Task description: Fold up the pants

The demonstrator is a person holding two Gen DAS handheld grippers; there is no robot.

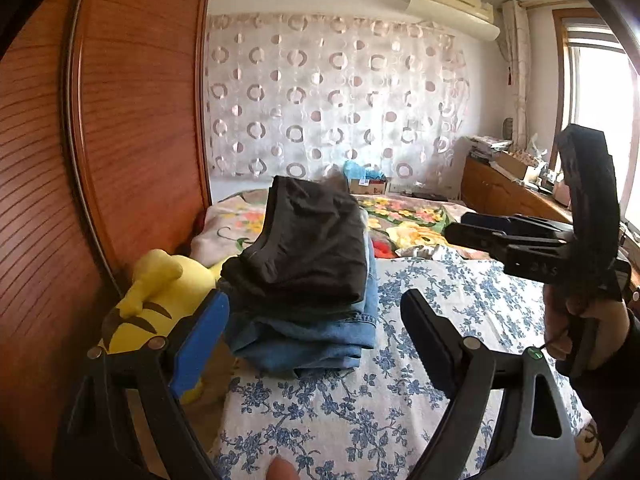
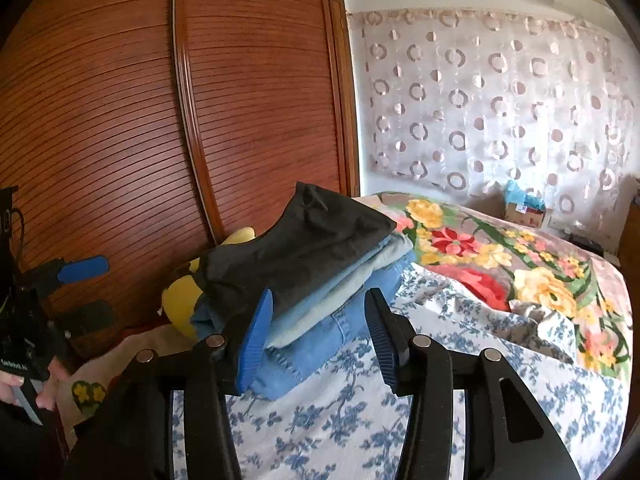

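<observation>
a: where are the pants seen?

b: a stack of folded pants (image 1: 308, 280) is seen on the bed, on the blue-flowered sheet (image 1: 400, 360). black pants (image 2: 296, 248) are laid on top, with pale and darker blue denim (image 2: 320, 344) folded beneath.

a: and the left gripper (image 1: 316, 332)?

b: its fingers are held wide apart, nothing is gripped between them. a blue pad (image 1: 200, 344) is seen on 1 finger, just beside the near left corner of the stack; whether it is touched cannot be told.

a: the right gripper (image 2: 316, 336)?

b: its jaws are also spread, and nothing is clamped. it is pointed at the near end of the stack, with the lower denim edge seen between the 2 fingers. in the left wrist view it (image 1: 472, 232) is seen from the side, held to the right of the stack and apart from it.

a: what else is shown?

b: a yellow plush toy (image 1: 160, 296) is wedged between the stack and the wooden wardrobe (image 2: 120, 120). a floral blanket (image 2: 500, 260) is spread behind the sheet, and a curtain with ring patterns (image 1: 332, 96) is hung on the far wall.
</observation>
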